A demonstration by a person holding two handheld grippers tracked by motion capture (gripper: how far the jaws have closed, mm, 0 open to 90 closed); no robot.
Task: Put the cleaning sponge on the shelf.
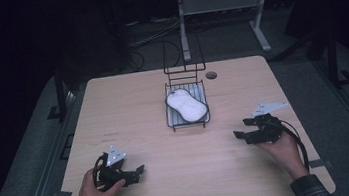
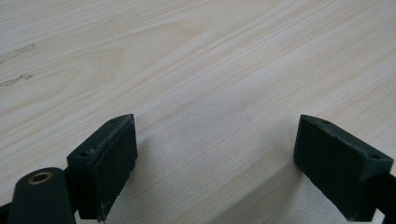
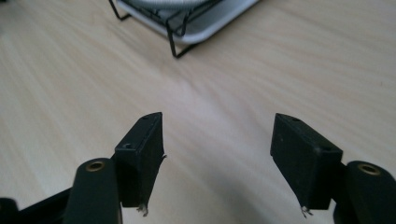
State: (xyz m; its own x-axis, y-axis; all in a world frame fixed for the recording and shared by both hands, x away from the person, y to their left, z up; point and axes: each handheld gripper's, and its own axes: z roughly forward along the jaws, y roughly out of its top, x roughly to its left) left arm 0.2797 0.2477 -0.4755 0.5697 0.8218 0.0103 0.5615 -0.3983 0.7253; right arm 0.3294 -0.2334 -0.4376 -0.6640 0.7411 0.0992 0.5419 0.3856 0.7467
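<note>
Two empty grippers, wire rack between, white sponge inside

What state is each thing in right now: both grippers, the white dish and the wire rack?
Left gripper: open, nothing between its jaws, low over the table.
Right gripper: open, holding nothing, pointing toward the rack.
White dish: lying in the rack, apart from both grippers.
Wire rack: upright on the table, back frame raised, untouched.
</note>
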